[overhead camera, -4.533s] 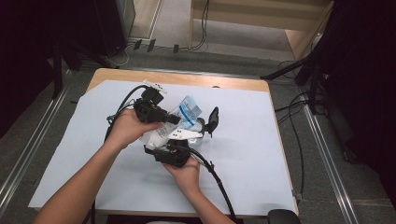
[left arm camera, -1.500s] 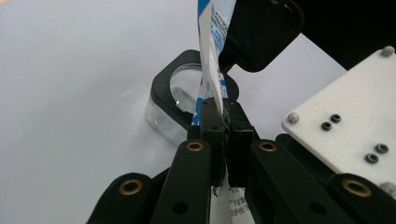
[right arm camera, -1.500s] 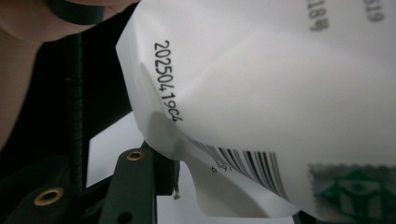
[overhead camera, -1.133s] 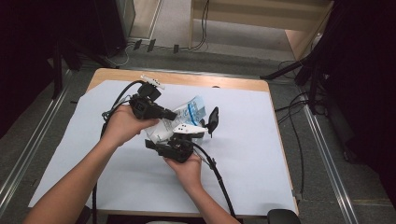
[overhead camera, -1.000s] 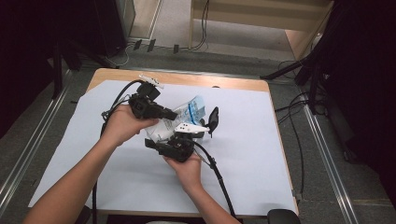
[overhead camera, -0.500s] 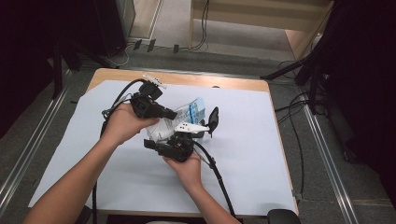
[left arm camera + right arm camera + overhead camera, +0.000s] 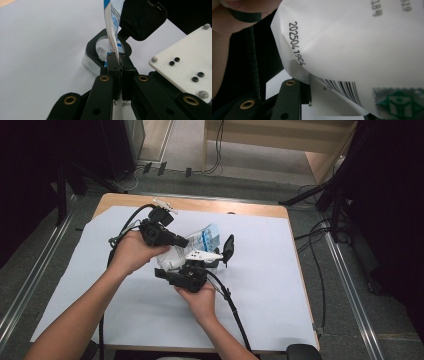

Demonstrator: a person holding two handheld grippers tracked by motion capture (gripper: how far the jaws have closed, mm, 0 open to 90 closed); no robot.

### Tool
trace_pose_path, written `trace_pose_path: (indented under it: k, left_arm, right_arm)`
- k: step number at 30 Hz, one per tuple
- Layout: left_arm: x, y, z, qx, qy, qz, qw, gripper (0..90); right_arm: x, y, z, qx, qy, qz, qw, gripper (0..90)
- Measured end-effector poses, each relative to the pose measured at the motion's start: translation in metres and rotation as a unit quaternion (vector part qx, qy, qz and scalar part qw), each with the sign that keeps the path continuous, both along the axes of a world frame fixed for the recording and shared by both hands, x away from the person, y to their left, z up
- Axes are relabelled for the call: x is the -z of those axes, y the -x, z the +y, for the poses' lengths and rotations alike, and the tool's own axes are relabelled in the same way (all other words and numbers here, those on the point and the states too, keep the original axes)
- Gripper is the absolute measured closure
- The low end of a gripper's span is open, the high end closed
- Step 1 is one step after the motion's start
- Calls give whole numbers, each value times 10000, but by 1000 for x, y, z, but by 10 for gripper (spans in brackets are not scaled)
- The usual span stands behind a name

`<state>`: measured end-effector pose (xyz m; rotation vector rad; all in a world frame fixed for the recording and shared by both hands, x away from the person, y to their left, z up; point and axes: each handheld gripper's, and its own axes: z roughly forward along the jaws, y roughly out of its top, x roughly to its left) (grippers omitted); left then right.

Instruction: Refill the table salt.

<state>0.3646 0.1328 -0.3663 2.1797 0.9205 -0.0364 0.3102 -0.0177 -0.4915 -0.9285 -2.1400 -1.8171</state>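
High view first: we see both hands meeting just above the middle of the white sheet [image 7: 300, 285] that covers the table. The left gripper [image 7: 182, 241] comes in from nine o'clock and the right gripper [image 7: 200, 265] from six o'clock, and between them sits a white and blue packet [image 7: 200, 240], lifted off the sheet. At three o'clock of the packet stands a small black-rimmed container [image 7: 228, 248] with its lid flipped up.

Left gripper view: our jaws are pressed together on the packet's [image 7: 113, 37] lower edge, pinching it firmly. Beyond the tips, at twelve o'clock, the container's clear round mouth [image 7: 106, 48] lies open under its raised black lid [image 7: 142, 17].

Right gripper view: the packet [image 7: 362, 50] hangs close over the lens, barcode and printed date showing. Its jaws have just been closing a little and one jaw touches the packet's fold, but we cannot tell whether they grip it.

We judge the step to be tearing the packet open. Next we need a firm second pinch beside the first, then a pull apart over the container.
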Motion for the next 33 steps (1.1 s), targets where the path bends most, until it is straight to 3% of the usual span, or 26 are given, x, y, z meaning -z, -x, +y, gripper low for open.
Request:
trace_pose_path:
  k: [7,12,15,22,33]
  left_arm:
    - [-3,0,5,83,246,-31,9997,819]
    - [-3,-1,2,93,50,-55,9999,875]
    - [-3,0,0,96,-86,-100,9999,897]
    - [-5,1,-3,62,-173,-92,9998,900]
    - [-3,-1,-1,0,-132,65,9999,900]
  right_arm:
    - [-3,-2,-3,-66,-479,189,9987,654]
    - [-3,-2,-3,-86,-501,238,9984,652]
    - [-2,-2,-3,-117,-467,261,9985,648]
    - [-3,-3,-2,-135,-258,151,9995,634]
    - [-6,-3,4,-201,271,-58,9994,581]
